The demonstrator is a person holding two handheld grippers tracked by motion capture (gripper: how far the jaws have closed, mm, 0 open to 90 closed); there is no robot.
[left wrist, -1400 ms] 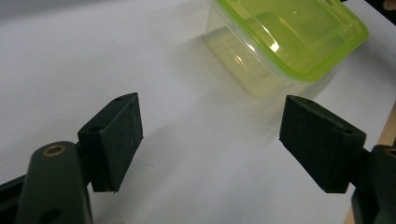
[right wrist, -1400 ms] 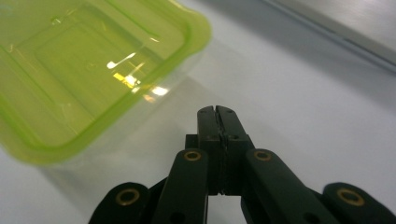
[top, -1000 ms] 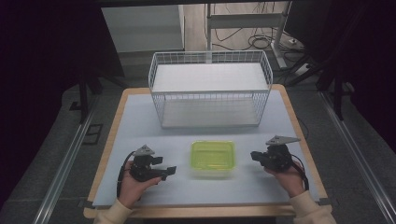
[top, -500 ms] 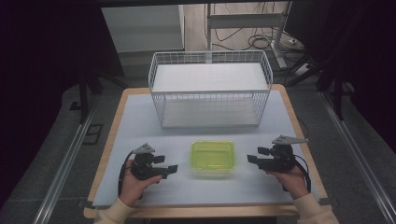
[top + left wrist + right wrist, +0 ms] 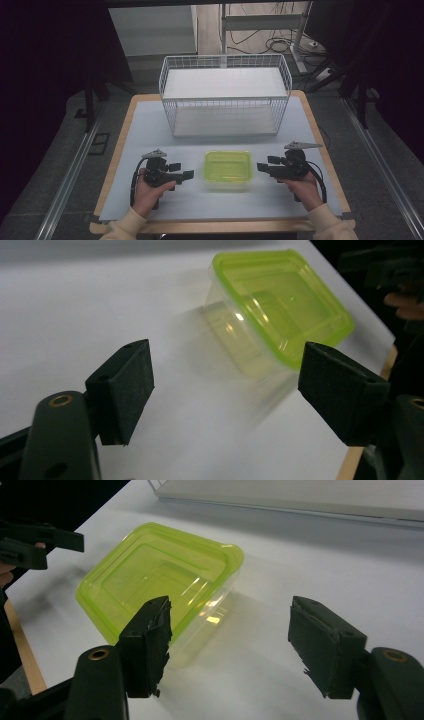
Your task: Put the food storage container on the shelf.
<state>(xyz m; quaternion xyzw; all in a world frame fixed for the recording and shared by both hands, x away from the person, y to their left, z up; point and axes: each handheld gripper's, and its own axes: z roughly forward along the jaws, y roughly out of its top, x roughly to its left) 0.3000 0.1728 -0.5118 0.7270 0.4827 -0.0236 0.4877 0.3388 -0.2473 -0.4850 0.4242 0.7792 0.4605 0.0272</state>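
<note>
The lidded green container [image 5: 227, 169] is sitting on the white table [image 5: 150, 130] between the left gripper [image 5: 186, 170] and right gripper [image 5: 261, 166]; both are gaping wide, holding nothing; the wire basket [image 5: 225, 102] is waiting behind, so seemingly nothing is done yet

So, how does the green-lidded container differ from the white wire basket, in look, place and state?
The container is small and low with clear plastic walls; the wire basket is much larger and taller, a white open mesh. The container is closed by a green lid; the basket is open on top. The container sits near the person, between the left gripper and the right gripper; the basket stands at the far side. Both are rectangular and rest on the table.
</note>
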